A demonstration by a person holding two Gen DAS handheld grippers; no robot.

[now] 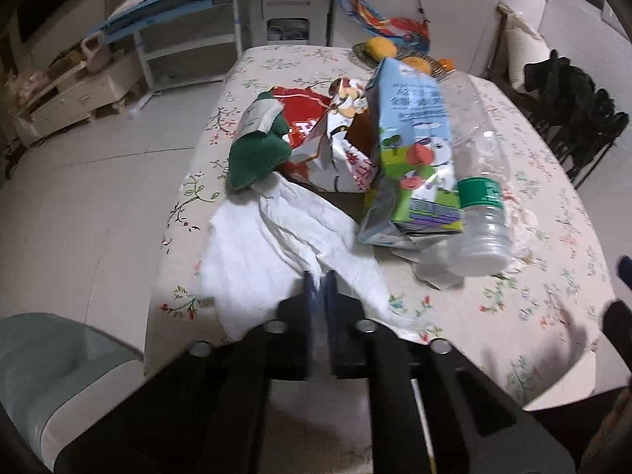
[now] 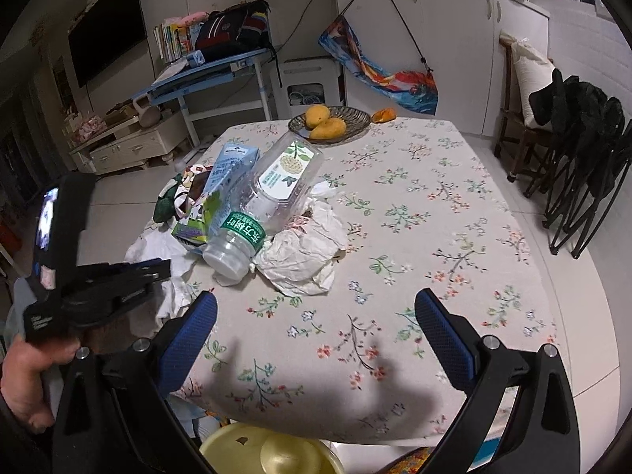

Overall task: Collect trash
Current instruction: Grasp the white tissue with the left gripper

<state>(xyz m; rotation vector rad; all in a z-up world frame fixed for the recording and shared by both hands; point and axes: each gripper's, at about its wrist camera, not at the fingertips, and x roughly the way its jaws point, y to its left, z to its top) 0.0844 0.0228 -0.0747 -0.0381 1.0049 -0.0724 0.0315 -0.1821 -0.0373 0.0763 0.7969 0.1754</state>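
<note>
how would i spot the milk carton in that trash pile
Look at the flowered table, in the trash heap on the side away from the mango dish. The milk carton lies tilted there beside a clear bottle. It is the only tall box, pale blue with cartoon fruit.

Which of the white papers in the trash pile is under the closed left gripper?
The flat white tissue at the table's near-left edge; the left gripper sits on it. The crumpled paper lies right of the bottle.
</note>
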